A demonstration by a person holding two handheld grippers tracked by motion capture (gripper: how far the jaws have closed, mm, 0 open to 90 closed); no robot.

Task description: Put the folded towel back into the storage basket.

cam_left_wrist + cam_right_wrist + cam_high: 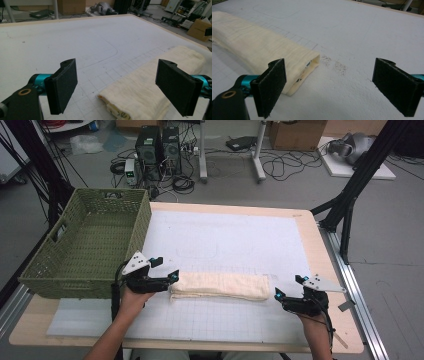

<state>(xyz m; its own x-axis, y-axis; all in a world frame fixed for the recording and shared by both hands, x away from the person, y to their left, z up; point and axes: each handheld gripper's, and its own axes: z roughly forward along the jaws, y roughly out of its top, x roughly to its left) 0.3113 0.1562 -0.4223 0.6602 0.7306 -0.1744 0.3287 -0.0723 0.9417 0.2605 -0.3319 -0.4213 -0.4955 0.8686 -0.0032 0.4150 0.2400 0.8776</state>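
Left tool [116, 87] agape over folded towel [150, 85] end, apparently untouched

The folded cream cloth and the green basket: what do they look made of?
The folded cream cloth looks like soft, matte cotton towelling, going by its crinkled, fuzzy surface. The green basket looks like woven wicker or plastic strands; its open weave shows, but not which material.

Folded towel [219, 286] lying on the desk [320, 250] near its front edge, basket [85, 245] at the desk's left, left tool [165, 270] at the towel's left end, right tool [289, 287] just beyond its right end
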